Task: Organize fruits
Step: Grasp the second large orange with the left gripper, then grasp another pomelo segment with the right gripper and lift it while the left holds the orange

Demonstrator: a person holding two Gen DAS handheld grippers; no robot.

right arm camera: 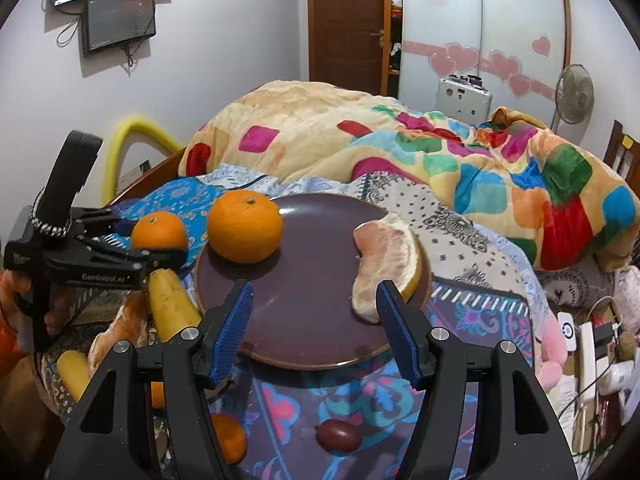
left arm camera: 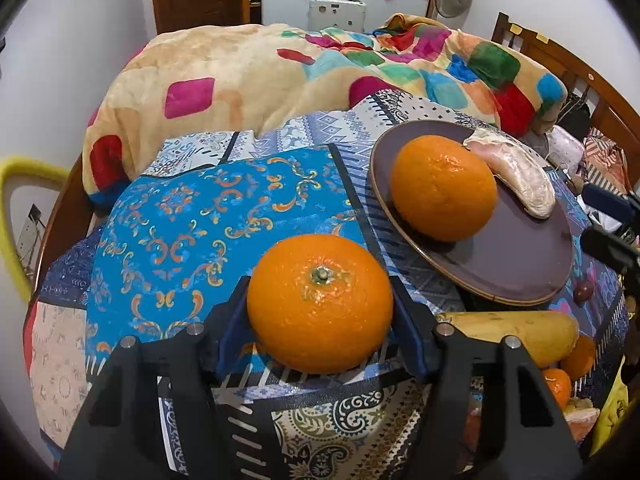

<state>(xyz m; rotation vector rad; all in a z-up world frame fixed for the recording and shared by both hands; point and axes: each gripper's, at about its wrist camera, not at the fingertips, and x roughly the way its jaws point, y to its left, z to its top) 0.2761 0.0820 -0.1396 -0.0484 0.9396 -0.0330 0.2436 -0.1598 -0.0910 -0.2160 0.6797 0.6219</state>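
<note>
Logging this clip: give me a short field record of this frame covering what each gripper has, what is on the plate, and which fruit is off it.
left gripper: fingers closed on an orange, beside the plate
right gripper: open, holding nothing, at the plate's near edge
plate: dark purple, on patterned cloth
on plate: one orange, one peeled pomelo segment
off plate: banana, small dark red fruit, another orange
setting: bed with a colourful blanket behind
</note>
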